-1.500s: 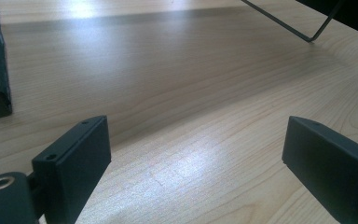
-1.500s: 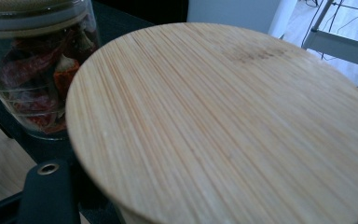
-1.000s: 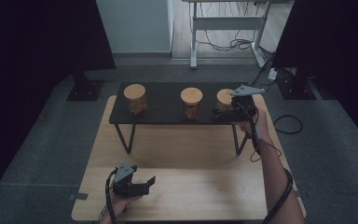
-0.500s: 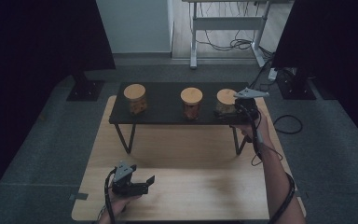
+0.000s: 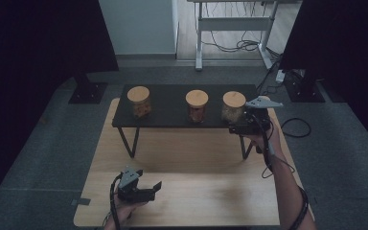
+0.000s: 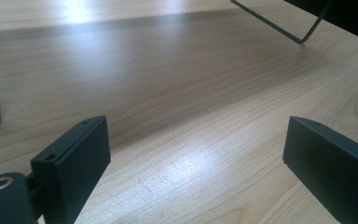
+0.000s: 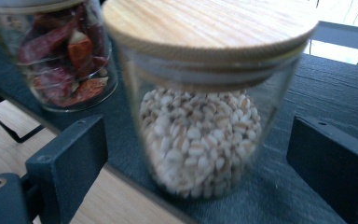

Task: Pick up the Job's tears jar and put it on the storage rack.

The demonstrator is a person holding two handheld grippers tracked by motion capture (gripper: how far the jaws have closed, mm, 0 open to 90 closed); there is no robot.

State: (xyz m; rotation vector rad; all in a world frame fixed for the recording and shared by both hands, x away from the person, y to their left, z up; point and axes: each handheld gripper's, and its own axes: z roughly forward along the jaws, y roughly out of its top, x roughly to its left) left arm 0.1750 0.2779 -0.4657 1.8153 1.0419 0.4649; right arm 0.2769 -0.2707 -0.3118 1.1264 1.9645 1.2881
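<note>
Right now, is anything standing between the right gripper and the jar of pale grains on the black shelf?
Nothing visible. The right gripper faces the grain jar head-on, jaws open and clear of the glass. The jar of red pieces stands off to one side.

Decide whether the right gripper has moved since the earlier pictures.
Yes. In the high view the right gripper has drawn back rightward from the grain jar on the black shelf, its jaws opening off the jar.
</note>
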